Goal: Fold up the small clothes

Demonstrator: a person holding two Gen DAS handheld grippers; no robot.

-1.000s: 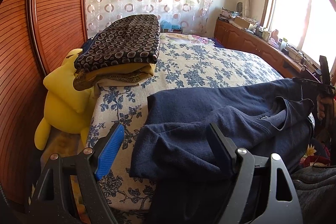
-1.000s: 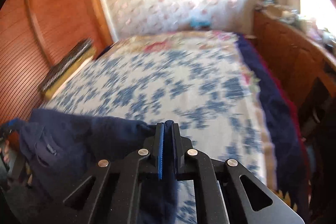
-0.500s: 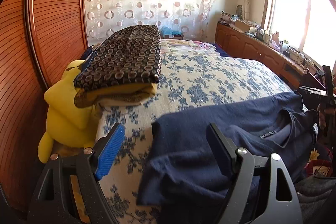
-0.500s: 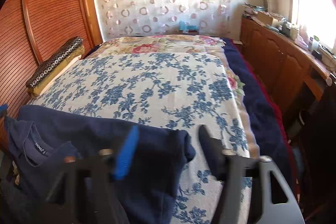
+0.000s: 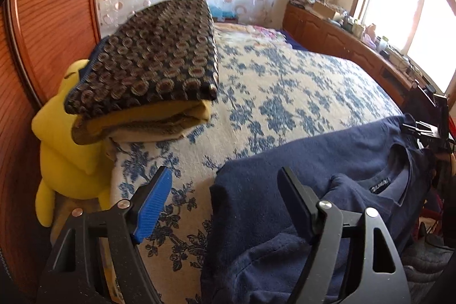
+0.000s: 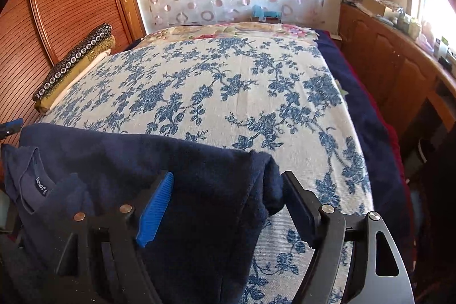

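1. Navy knit, left wrist view: the navy top (image 5: 299, 190) lies across the near edge of the bed (image 5: 285, 81), collar and label toward the right, its lower part hanging off the near side.
2. My left gripper (image 5: 225, 204) stands wide apart, jaws having just eased slightly inward. The blue pad (image 5: 154, 207) is over bare bedspread; the black finger sits above the fabric. Nothing is gripped.
3. A folded stack (image 5: 148, 67), patterned dark piece on top, rests at the bed's left edge, well apart from the top. A yellow plush toy (image 5: 68, 144) sits just beside it, against the wooden panel (image 5: 51, 19).
4. My right gripper shows at the far right of this view, small and dark; its state cannot be read from here.
5. Right wrist view: my right gripper (image 6: 228, 204) is wide apart, jaws having just been opening. The bunched right end of the navy top (image 6: 171, 161) lies between them; the pads do not press on it.
6. The folded stack (image 6: 74, 61) lies at the far left edge of the bed (image 6: 256, 90). A wooden cabinet (image 6: 393, 67) runs along the right.
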